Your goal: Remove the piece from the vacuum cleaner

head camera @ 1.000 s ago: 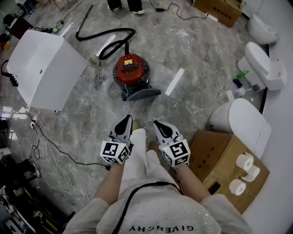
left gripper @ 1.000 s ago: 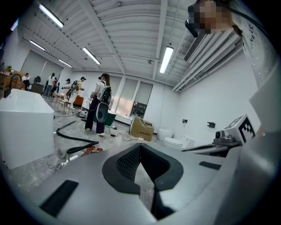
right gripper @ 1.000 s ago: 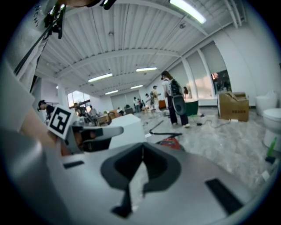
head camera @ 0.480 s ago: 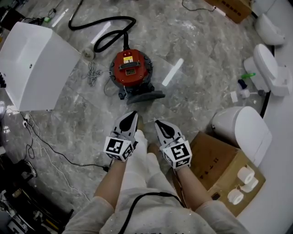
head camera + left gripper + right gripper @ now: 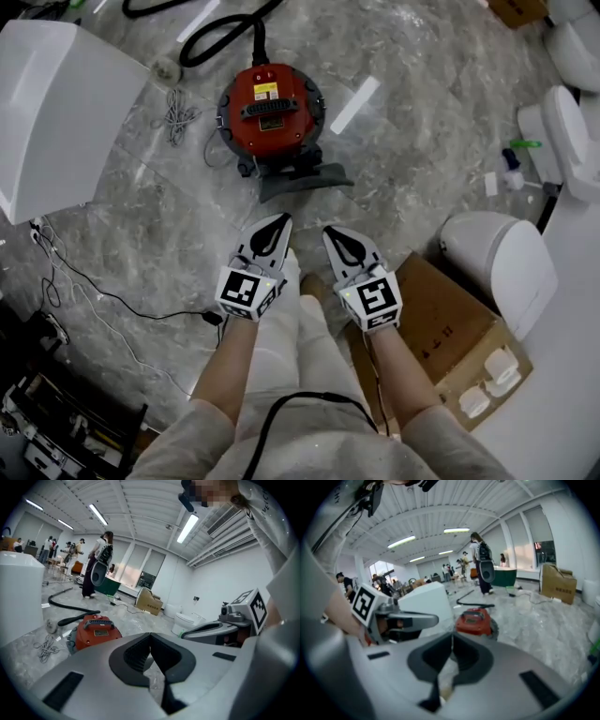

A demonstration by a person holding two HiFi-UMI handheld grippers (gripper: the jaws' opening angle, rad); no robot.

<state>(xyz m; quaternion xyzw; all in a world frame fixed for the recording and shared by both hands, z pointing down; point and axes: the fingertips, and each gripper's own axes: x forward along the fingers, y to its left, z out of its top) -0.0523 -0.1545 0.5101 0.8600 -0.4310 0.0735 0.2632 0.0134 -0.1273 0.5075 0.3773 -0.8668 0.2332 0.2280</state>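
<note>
Approach stage, by the look of it: no contact yet with the vacuum cleaner [image 5: 270, 111], sitting on the grey stone floor [image 5: 422, 122] at 12 o'clock from the two grippers and well apart from them. Left gripper [image 5: 277, 223] and right gripper [image 5: 335, 234] held side by side low in the head view, tips aimed toward the machine. Jaws closed on both, pads together and gripping nothing, with only floor and the red body showing past the tips in each gripper view. On that red body, a black handle across the top, a black hose [image 5: 225, 37] leaving at its 12 o'clock, and a grey nozzle [image 5: 305, 178] lying against its 5 o'clock edge. Probably one of those two as the piece to take off; impossible to tell which from here, or how either fastens. A loose cord [image 5: 178, 117] bundled on the floor at the machine's 9 o'clock, a cardboard box [image 5: 441, 319] at 4 o'clock of the right gripper. Next, most likely: lean in and down to bring both grippers to the machine, open the jaws before arriving, steady the body with one, close the other on the piece near its joint, then pull along the line of that joint rather than across it. Worth minding: a smooth floor, so a body apt to slide if pulled without bracing.
</note>
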